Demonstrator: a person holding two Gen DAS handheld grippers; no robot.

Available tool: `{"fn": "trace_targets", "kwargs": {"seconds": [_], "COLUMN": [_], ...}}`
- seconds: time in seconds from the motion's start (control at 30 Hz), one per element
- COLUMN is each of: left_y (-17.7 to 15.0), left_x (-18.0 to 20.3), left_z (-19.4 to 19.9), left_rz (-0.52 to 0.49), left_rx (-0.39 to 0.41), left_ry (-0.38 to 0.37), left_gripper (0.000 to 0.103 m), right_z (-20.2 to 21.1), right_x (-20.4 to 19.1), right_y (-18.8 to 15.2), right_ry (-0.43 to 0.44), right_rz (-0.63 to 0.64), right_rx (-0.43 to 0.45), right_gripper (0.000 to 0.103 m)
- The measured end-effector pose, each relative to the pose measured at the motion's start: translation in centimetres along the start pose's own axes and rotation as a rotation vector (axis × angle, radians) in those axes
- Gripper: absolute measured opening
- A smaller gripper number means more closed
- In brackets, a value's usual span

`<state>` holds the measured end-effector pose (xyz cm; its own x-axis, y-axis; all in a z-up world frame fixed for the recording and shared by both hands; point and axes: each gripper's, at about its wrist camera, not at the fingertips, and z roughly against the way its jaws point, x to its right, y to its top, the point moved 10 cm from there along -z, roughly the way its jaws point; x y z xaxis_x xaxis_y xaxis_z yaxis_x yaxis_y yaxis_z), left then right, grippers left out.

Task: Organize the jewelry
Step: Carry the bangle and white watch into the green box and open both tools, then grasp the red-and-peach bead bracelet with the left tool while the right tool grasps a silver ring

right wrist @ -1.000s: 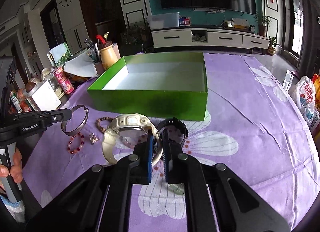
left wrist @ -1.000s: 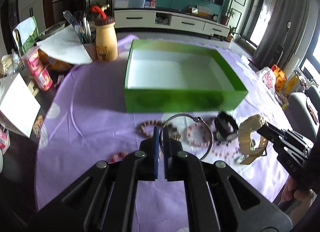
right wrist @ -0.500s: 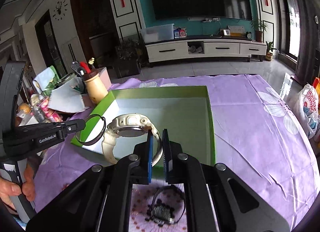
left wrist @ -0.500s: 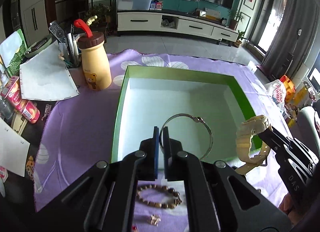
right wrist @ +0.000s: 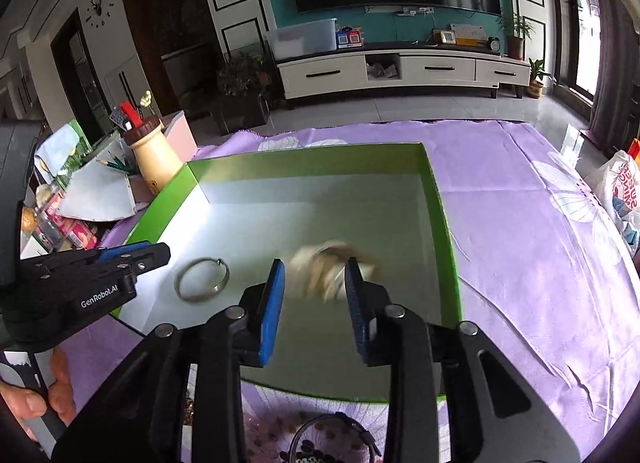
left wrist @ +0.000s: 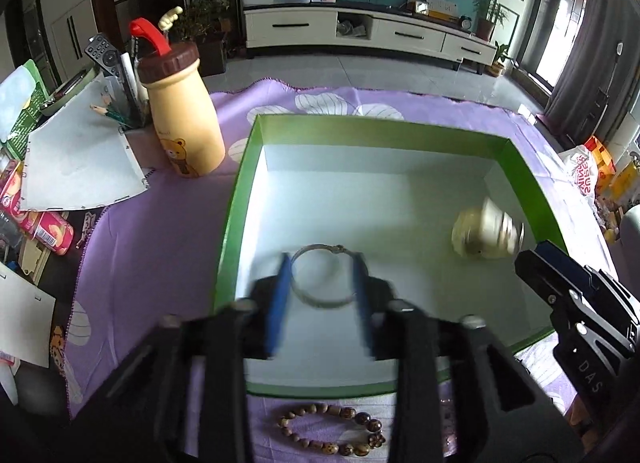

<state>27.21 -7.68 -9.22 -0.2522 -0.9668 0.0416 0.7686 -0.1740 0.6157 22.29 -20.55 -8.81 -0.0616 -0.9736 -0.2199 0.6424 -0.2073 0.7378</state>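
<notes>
Both tools have just been opening over the green box [left wrist: 516,159]. The left tool [left wrist: 320,295] stands released, the silver bangle [left wrist: 322,275] loose between its fingers. The right tool [right wrist: 316,295] is released too; the cream watch [right wrist: 332,267], blurred, seems to be dropping just ahead onto the box floor. The bead bracelet [left wrist: 332,429] lies on the counter just outside the box's near wall, nearest the left tool.

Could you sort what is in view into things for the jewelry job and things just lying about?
Job: green box, bangle, cream watch, bead bracelet, black watch.
Lying about: bear bottle, papers, remote, pencils.
</notes>
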Motion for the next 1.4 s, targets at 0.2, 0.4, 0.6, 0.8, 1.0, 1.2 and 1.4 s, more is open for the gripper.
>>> {"fn": "trace_targets", "kwargs": {"seconds": [0.2, 0.4, 0.6, 0.8, 1.0, 1.2, 1.4], "left_y": [-0.9, -4.9, -10.4, -15.7, -18.8, -19.0, -18.3], "left_x": [-1.6, -3.8, -6.1, -7.3, -7.4, -5.8, -3.9], "left_z": [4.7, 9.5, 12.5, 12.4, 11.2, 11.0, 10.1], "left_rz": [0.001, 0.002, 0.006, 0.029, 0.019, -0.027, -0.106], "left_rx": [0.081, 0.102, 0.078, 0.007, -0.046, -0.031, -0.03], "left_ry": [0.016, 0.016, 0.05, 0.033, 0.033, -0.036, -0.094], "left_gripper": [0.077, 0.088, 0.09, 0.09, 0.09, 0.09, 0.075], "right_z": [4.7, 8.1, 9.6, 9.3, 8.3, 7.3, 6.3], "right_x": [-0.9, -2.6, -4.1, -5.3, -5.9, -6.3, -6.6], "right_y": [0.0, -3.8, -9.7, -14.4, -17.2, -18.1, -18.3], "right_ry": [0.058, 0.11, 0.135, 0.14, 0.13, 0.11, 0.096], "right_rz": [0.001, 0.022, 0.053, 0.067, 0.085, 0.109, 0.136], "right_rx": [0.059, 0.021, -0.072, -0.156, -0.208, -0.226, -0.227], "right_gripper": [0.044, 0.046, 0.046, 0.046, 0.046, 0.046, 0.046]}}
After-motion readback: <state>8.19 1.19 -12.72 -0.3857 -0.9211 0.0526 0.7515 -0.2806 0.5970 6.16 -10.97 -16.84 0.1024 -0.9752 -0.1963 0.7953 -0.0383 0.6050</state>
